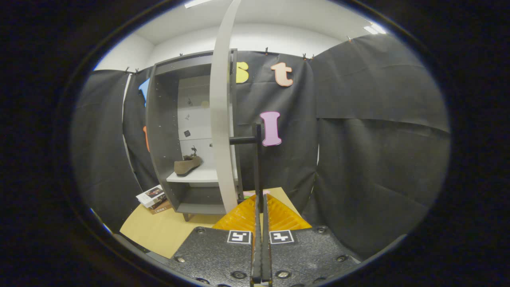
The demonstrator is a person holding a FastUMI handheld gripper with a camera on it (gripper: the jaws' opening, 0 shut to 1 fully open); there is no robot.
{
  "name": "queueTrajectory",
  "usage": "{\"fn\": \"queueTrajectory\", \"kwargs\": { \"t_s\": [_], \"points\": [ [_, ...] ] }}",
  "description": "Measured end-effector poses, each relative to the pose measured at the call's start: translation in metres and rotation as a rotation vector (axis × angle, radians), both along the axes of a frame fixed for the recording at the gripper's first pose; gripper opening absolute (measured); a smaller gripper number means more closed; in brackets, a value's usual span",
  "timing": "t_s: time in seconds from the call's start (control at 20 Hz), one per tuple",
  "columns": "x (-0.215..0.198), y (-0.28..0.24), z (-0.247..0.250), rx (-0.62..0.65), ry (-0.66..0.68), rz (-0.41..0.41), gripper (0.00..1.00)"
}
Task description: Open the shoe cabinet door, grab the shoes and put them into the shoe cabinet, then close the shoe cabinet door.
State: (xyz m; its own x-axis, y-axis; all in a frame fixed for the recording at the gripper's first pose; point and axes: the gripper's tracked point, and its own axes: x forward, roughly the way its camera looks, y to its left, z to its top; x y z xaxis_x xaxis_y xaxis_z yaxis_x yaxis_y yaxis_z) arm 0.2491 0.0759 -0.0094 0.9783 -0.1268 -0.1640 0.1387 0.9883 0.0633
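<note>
We see the gripper (261,207) closed on the door handle (258,159), fingers pressed to its bar | cabinet door (220,119) edge-on just ahead | shoe (187,165) on cabinet (161,131) shelf beyond, left | books (153,198) beside cabinet base.

Scene is lit from above by ceiling strip lights (372,28), slightly blown out. Cabinet interior (167,131) is left in shade; the black cloth is rendered dim. Strong fisheye bending is seen on the door edge (221,119). Focus is sharp mid-frame, softened at the rim.
</note>
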Motion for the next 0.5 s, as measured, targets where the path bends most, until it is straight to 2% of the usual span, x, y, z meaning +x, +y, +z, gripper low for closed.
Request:
{"fn": "queueTrajectory", "kwargs": {
  "t_s": [0.15, 0.25, 0.35, 0.5],
  "points": [
    [-0.015, -0.011, -0.006, 0.006, 0.038, -0.103, 0.04],
    [-0.018, 0.000, -0.006, 0.034, 0.031, -0.097, 0.04],
    [-0.020, 0.008, -0.008, 0.042, 0.027, -0.078, 0.08],
    [-0.024, 0.033, -0.017, 0.050, 0.040, 0.020, 0.51]
  ]
}}
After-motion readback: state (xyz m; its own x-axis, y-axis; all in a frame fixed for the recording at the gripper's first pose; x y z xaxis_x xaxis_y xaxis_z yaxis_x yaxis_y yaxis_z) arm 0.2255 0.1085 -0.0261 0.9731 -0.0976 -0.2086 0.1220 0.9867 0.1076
